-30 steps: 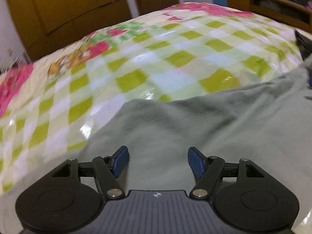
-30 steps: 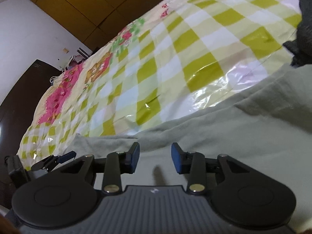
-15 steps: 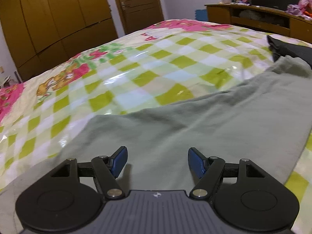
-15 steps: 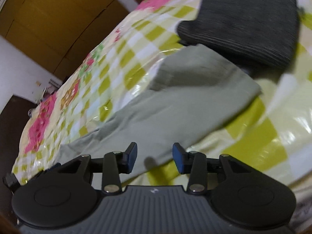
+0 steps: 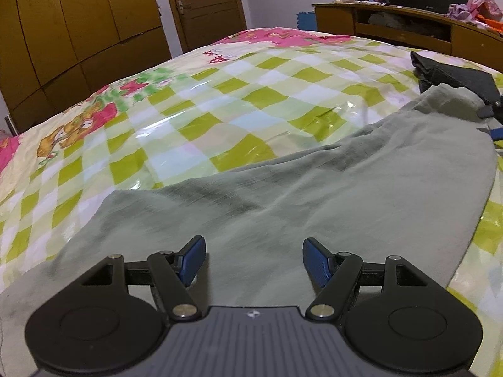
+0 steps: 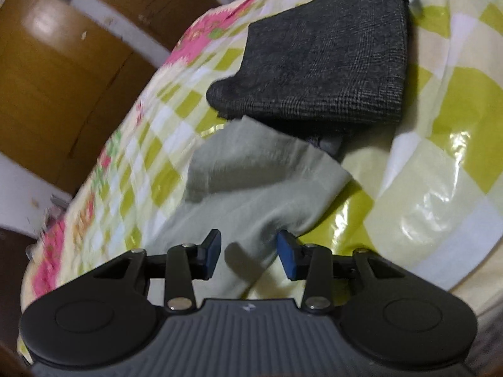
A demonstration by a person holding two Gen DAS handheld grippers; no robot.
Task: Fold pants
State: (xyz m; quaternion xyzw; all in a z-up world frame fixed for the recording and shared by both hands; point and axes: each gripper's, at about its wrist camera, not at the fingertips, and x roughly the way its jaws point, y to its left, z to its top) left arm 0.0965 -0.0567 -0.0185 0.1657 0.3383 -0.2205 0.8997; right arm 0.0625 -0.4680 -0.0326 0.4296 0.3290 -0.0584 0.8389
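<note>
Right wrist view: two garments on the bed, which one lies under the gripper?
The pale grey-green pants, spread flat beneath the open right gripper. The dark checked garment lies folded farther off.

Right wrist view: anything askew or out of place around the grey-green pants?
One end of the grey-green pants is tucked under the folded dark grey garment, so the two overlap. The pants lie rumpled, not flat. Both claws, left and right, are open above the cloth.
</note>
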